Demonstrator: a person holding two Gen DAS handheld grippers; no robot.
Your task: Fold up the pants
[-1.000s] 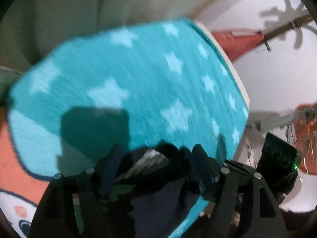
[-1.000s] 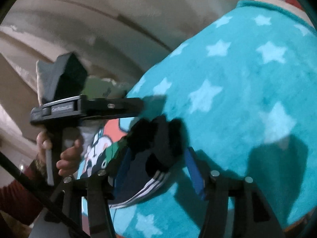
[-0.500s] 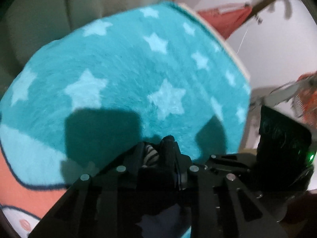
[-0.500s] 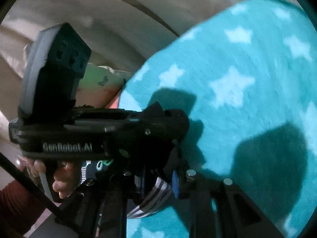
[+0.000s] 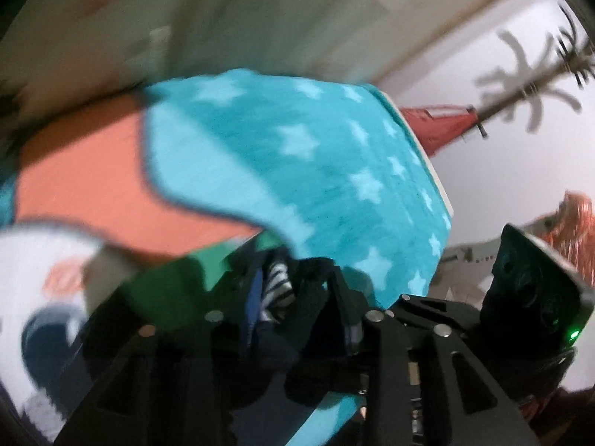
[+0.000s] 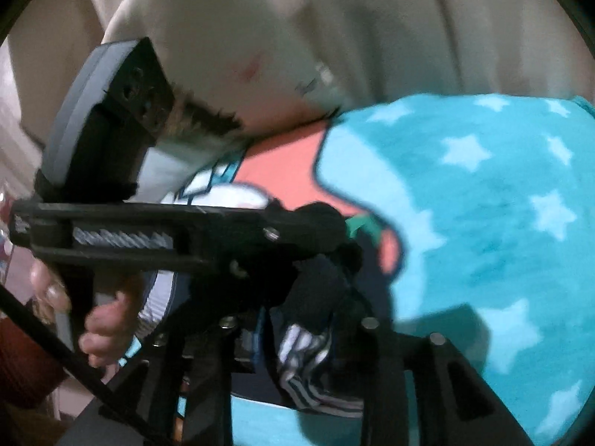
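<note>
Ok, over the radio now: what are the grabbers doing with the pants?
Left gripper shut on pants. Right gripper shut on the same pants, striped edge showing. Both bunched close over the star blanket. Nothing in the way.

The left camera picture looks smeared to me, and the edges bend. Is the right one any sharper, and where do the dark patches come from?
Left wrist view: motion blur smears the star blanket and the white print; fisheye curves the edges. Right wrist view: also soft, though the pants stripes in the right tongs read clearly; a hard shadow falls on the blanket lower right. Left tongs are dark, underlit.
</note>
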